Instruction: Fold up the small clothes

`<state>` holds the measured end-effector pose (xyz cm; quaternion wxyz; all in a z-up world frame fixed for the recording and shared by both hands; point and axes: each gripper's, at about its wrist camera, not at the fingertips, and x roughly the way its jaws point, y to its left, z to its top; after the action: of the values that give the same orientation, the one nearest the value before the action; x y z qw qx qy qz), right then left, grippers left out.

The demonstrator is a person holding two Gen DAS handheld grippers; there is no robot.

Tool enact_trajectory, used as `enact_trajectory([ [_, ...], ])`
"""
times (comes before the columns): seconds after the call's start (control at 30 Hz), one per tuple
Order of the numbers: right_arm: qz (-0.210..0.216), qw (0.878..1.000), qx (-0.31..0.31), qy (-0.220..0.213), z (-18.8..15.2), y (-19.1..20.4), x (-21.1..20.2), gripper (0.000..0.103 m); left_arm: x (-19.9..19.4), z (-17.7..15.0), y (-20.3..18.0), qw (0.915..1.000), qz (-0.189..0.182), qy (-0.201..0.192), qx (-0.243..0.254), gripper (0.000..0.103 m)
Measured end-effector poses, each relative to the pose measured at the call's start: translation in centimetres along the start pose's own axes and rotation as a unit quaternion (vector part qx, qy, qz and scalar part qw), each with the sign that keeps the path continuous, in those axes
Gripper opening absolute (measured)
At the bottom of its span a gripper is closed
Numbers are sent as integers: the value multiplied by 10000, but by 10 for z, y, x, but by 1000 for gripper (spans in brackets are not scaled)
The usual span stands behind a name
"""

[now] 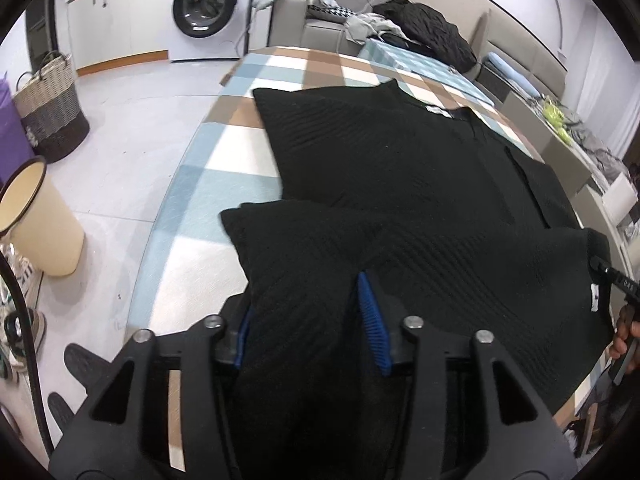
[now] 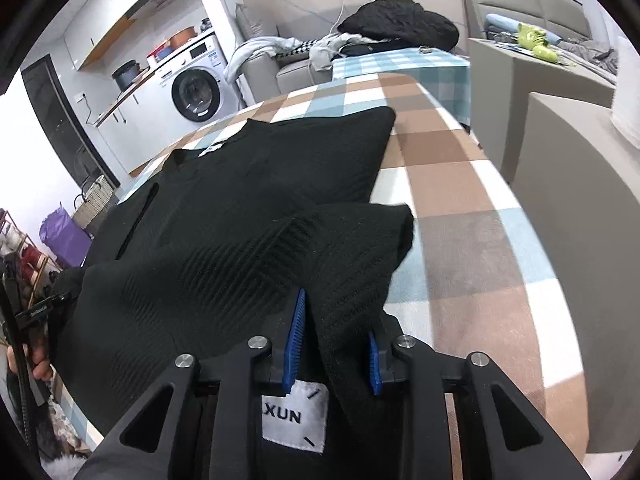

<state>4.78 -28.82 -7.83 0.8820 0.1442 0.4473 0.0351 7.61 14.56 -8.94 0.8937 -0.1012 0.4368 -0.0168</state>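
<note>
Pinching black knit garment (image 1: 400,168) hem, left fingers (image 1: 312,320) and right fingers (image 2: 336,340), part-closed, fabric between blue pads.

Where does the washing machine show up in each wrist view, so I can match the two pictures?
Left wrist view: the washing machine sits at top centre-left, beyond the far end of the checked blanket.
Right wrist view: the washing machine is at upper left, left of the grey sofa.
Shared landmark: the black sweater spread on the blanket.
</note>
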Motion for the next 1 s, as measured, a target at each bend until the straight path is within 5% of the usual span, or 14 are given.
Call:
enact_trajectory([
  [0.23, 207, 9986, -492, 45, -6, 3, -29, 56, -38, -17, 19, 9993, 335, -167, 24, 48],
  [0.6, 216, 9991, -369, 62, -30, -10, -42, 57, -53, -48, 32, 9991, 204, -147, -335, 48],
  [0.77, 390, 9990, -207, 39, -33, -15, -37, 56, -57, -51, 28, 9989, 135, -278, -351, 25],
  [0.8, 448, 9989, -139, 35, -33, -17, -35, 49, -59, -52, 27, 9988, 148, -309, -338, 14],
  [0.9, 373, 9991, -191, -48, -34, -17, -34, 14, -65, -52, 25, 9984, 91, -413, -378, 4],
  [1.0, 463, 9980, -312, -310, -33, -16, -47, 4, -79, -52, 29, 9962, -115, -645, -582, 3],
])
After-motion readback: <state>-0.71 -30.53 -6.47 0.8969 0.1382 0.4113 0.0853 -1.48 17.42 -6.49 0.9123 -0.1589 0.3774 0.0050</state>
